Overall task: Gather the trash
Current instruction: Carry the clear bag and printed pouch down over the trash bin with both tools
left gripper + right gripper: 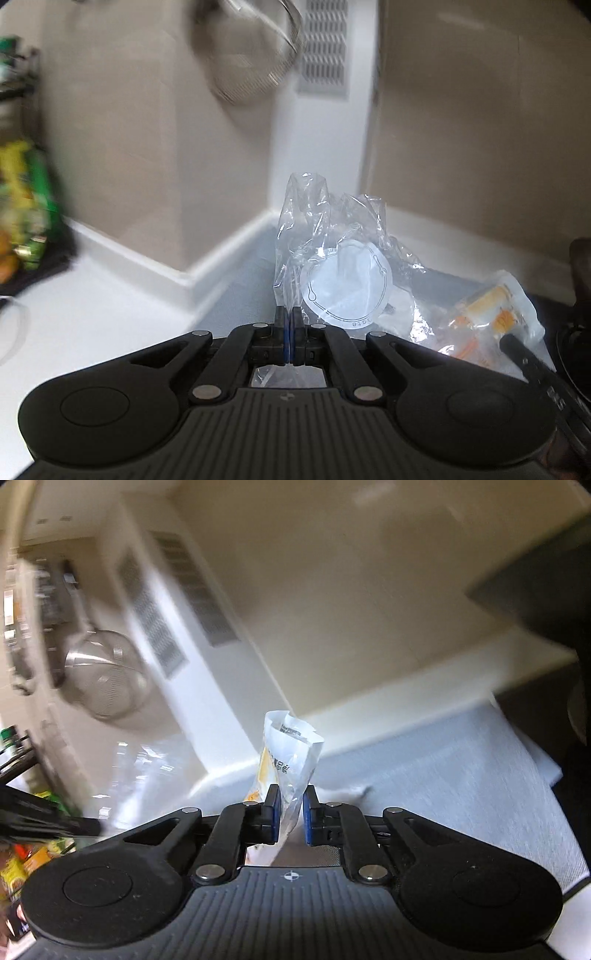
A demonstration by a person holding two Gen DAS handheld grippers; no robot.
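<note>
Above the counter (110, 295), the left hand-held gripper (287, 325) is clamping a clear plastic bag (332, 258), and the right hand-held gripper (291, 812) is pinching a white wrapper (291, 753). Both grips should be staying firm, because thin film is slipping easily.

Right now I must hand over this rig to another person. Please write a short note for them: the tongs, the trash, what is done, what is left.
Left tongs: shut on the clear plastic bag, held up over the white counter.
Right tongs: shut on the white and orange wrapper, also held up.
Done: both pieces are picked up.
Left: carry both to a bin; none is in view.
</note>
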